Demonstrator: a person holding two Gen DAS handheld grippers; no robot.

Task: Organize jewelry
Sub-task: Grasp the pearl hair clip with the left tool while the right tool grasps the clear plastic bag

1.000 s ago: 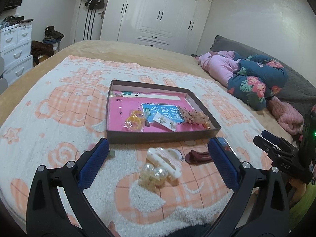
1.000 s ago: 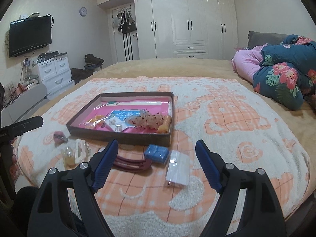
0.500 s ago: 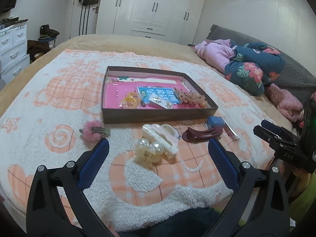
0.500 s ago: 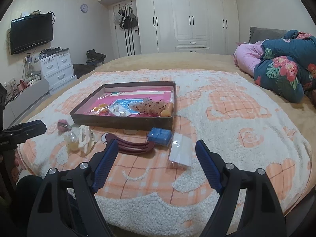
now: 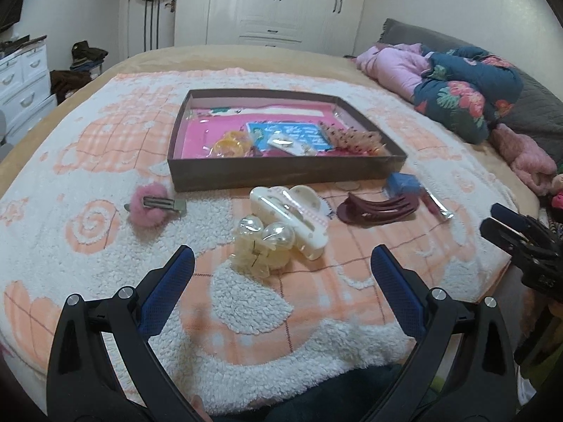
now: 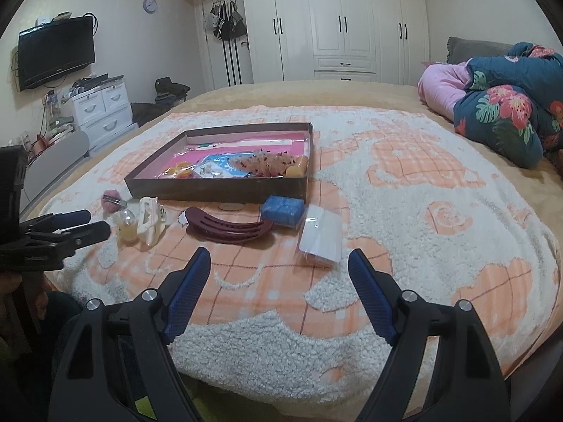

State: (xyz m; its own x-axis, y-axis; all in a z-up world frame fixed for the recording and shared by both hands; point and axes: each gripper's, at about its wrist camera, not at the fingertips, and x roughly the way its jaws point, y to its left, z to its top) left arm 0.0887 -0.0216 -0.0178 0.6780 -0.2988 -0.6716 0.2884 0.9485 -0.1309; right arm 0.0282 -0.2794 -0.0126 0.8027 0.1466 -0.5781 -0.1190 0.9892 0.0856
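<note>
A brown tray (image 5: pixel 281 172) (image 6: pixel 211 190) with a pink floor lies on the bed and holds several hair pieces. In front of it lie a pink fluffy clip (image 5: pixel 149 205), a white claw clip (image 5: pixel 292 214) (image 6: pixel 149 221), a clear pearl clip (image 5: pixel 264 244), a maroon hair clip (image 5: pixel 378 207) (image 6: pixel 228 227), a blue box (image 5: pixel 401 183) (image 6: pixel 283 209) and a clear packet (image 6: pixel 320 237). My left gripper (image 5: pixel 281 263) is open, low over the blanket just short of the pearl clip. My right gripper (image 6: pixel 279 263) is open, near the maroon clip and packet. Neither holds anything.
An orange and white fleece blanket (image 6: pixel 422 211) covers the bed. Rolled pink and floral bedding (image 5: pixel 457 84) (image 6: pixel 499 112) lies at the far right. White drawers (image 6: pixel 102 112) and a wall TV (image 6: pixel 56 51) stand to the left; wardrobes (image 6: pixel 334 24) fill the back wall.
Both grippers have sunk toward the blanket; the tray and clips now sit higher in both views. The pink fluffy clip has come into the left wrist view. Jaws stayed open.
</note>
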